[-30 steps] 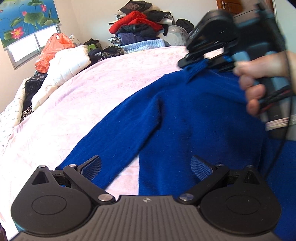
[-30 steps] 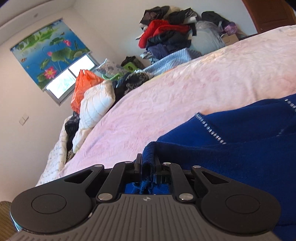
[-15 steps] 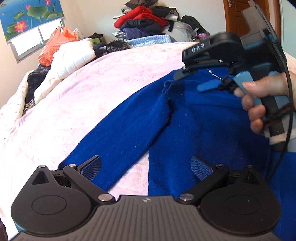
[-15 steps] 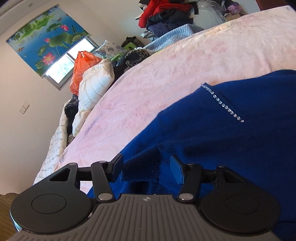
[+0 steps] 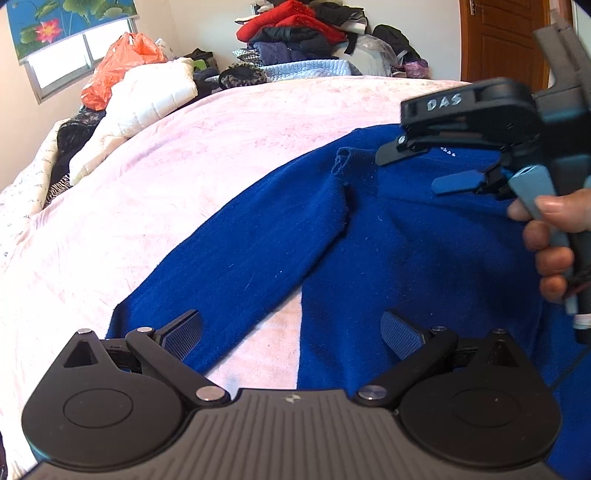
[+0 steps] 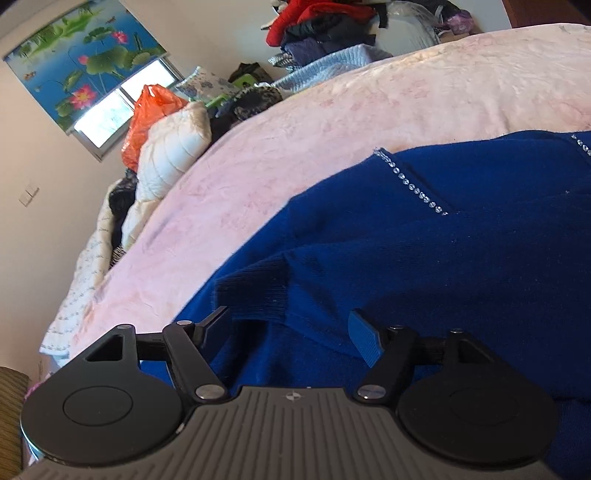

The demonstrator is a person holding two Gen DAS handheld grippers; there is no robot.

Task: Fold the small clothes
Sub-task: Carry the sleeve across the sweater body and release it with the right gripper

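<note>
Sweater [image 5: 406, 251], royal blue knit, was lying spread out flat on the pink bed cover [image 5: 221, 155], with one sleeve [image 5: 251, 251] folded in diagonally so its ribbed cuff [image 6: 255, 291] ended up on the chest. A line of little rhinestones [image 6: 410, 184] ran along the neckline. Left claw [image 5: 291, 330] was wide open, hovering low over the bottom hem with nothing pinched, and a wedge of pink cover showed between its pads. Right claw [image 6: 295, 332] was opening up, pads standing clear on either side of the cuff, so the fabric sat between them but wasn't squeezed. From the left camera you could see the hand [image 5: 554, 240] wrapped round the right gripper's handle, with the rest of the person cut off by the frame edge. As for containers, the only one I could spot was an orange plastic bag [image 5: 118, 70] by the window, and what's in it I couldn't tell. Next to it were a white quilted duvet [image 5: 147, 99] and, against the far wall, a heap of clothes [image 5: 295, 33] in red, dark and light blue, too jumbled to pick apart. The sweater's right side ran out of frame in both views.
</note>
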